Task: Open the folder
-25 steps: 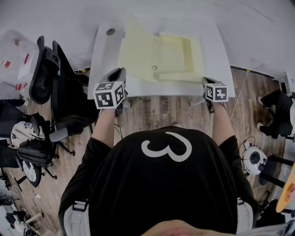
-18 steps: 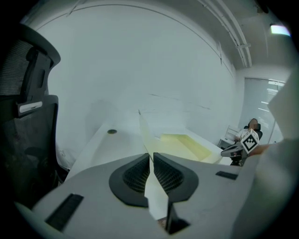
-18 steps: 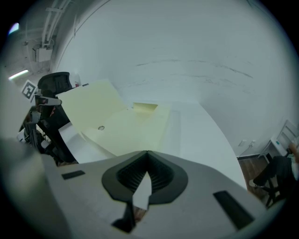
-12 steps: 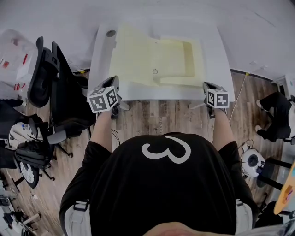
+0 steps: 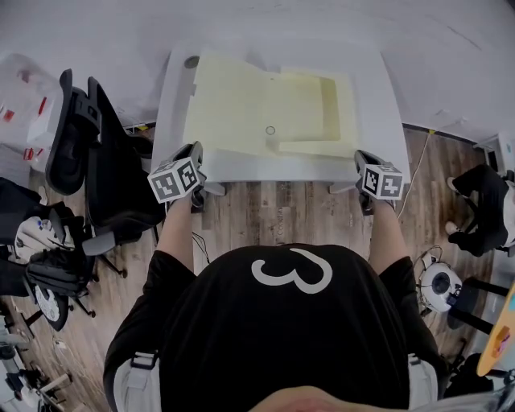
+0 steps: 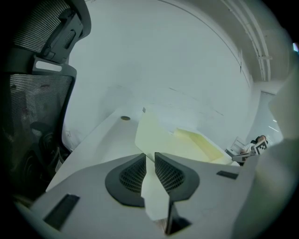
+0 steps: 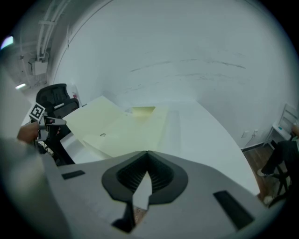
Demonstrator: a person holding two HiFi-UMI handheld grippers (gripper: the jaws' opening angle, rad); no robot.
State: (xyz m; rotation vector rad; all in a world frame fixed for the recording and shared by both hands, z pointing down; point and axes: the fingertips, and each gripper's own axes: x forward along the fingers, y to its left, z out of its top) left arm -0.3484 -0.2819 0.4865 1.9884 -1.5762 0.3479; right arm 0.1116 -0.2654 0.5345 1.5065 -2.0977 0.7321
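Hovering at the tabletop's (image 5: 378, 105) near left edge, the left gripper (image 6: 150, 155) has its fingers (image 6: 170, 175) a narrow slit apart; they have just been opening, with nothing between them. At the near right corner, the right gripper (image 7: 147, 153) has its fingers pressed together, empty. Beyond both, the pale yellow folder (image 5: 265, 113) lies open on the tabletop, its cover spread leftward, clear of both grippers.

A white table (image 5: 378, 105) stands against a pale grey wall (image 5: 322, 20) on a wood-plank floor (image 5: 273, 213); black mesh office chairs (image 5: 76, 133) (two, close together) stand at its left.
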